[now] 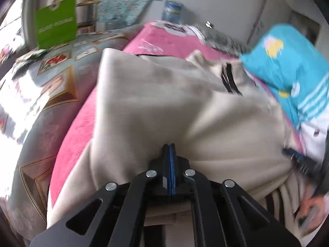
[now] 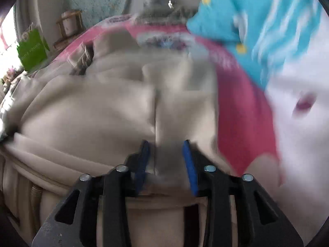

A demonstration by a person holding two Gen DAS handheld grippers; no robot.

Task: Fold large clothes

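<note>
Left gripper (image 1: pixel 170 147), black w/ blue pads, is pressed together at 6 o'clock of its view, tips against a fold of the large beige fleece garment (image 1: pixel 156 107); whether any cloth is nipped between the pads can't be told through the blur. Right gripper (image 2: pixel 166 144) stands partly spread at 6 o'clock of its own view, blue pads (image 2: pixel 189 160) either side of a raised ridge of the same beige garment (image 2: pixel 98 113), not visibly pressing on it.

Garment lies spread over a pink fuzzy blanket (image 1: pixel 74 127) on the bed, filling the centre of both views; a black zip strip (image 1: pixel 229 78) shows at approx 1 o'clock in the left view. Bright blue pillow w/ cartoon print (image 1: pixel 283 61) sits at 2 o'clock, just beside the garment's far edge. Lime-green paper bag (image 1: pixel 55 26) stands at 10 o'clock, well apart, on the patterned floor. A hand (image 1: pixel 314 210) w/ the other gripper's fingertip (image 1: pixel 298 158) appears at 4 o'clock in the left view. Both views are motion-blurred.
</note>
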